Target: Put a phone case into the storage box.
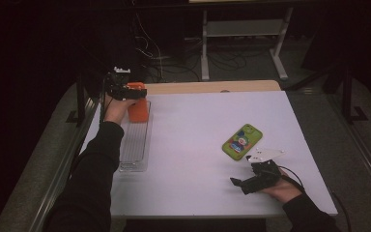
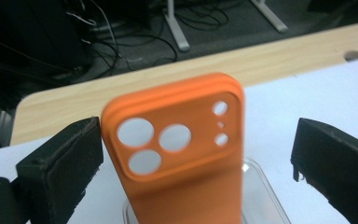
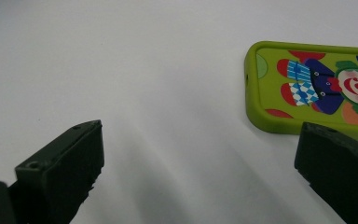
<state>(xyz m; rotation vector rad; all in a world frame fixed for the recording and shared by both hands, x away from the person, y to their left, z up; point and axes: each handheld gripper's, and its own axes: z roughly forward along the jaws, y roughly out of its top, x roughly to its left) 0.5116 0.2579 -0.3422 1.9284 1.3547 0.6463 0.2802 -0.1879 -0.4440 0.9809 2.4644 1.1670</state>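
Orange case [image 2: 177,154] standing upright in clear tray [image 1: 136,145] at desk's [image 1: 198,125] far left — long axis vertical, camera holes topmost. Left gripper [image 2: 191,154] fingers apart around it, unclamped; right gripper [image 3: 196,172] fingers apart — nothing between.

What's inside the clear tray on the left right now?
An orange phone case stands upright at the far end of the clear tray, between the open left gripper jaws. The rest looks bare; the case hides its own foot.
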